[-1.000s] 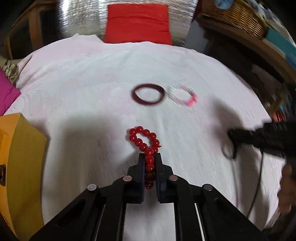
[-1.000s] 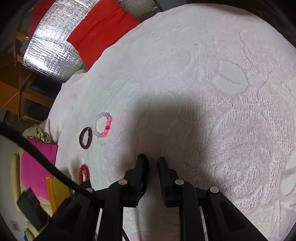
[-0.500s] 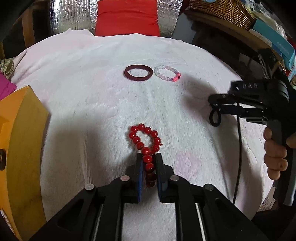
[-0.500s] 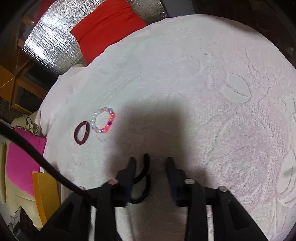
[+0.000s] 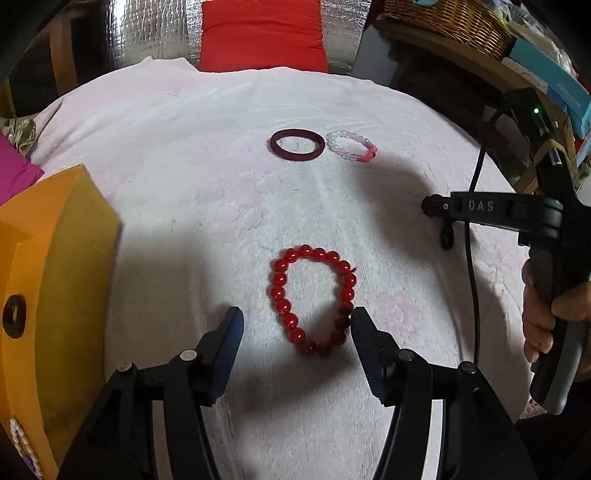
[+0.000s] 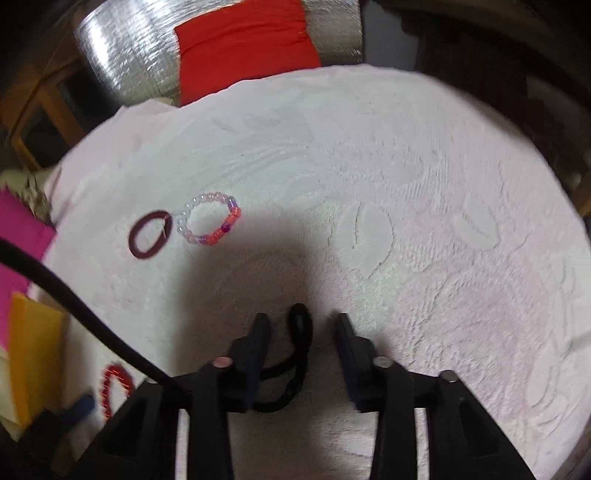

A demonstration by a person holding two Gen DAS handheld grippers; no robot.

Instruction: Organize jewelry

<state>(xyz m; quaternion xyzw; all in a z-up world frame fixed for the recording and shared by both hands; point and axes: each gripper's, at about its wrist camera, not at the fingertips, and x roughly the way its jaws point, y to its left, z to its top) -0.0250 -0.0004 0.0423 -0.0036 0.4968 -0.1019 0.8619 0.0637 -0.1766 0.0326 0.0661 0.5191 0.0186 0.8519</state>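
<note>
A red bead bracelet (image 5: 312,299) lies flat on the white towel (image 5: 207,177), between the fingers of my left gripper (image 5: 297,325), which is open and empty. A dark maroon ring (image 5: 295,144) and a pink-white bead bracelet (image 5: 352,147) lie side by side farther back; both also show in the right wrist view, the ring (image 6: 150,239) and the bracelet (image 6: 210,218). My right gripper (image 6: 301,325) is open, with a black hair tie (image 6: 295,354) hanging off its left finger. The right gripper also shows in the left wrist view (image 5: 443,210), above the towel's right side.
An orange box (image 5: 48,295) stands at the towel's left edge. A red cushion (image 5: 262,33) and silver foil sheet sit behind the towel. A wicker basket (image 5: 450,14) rests on a shelf at the back right. A black cable (image 6: 74,306) crosses the right wrist view.
My left gripper opened and let go of the red bead bracelet, which now lies flat. My right gripper opened wider; the black hair tie hangs from one finger.
</note>
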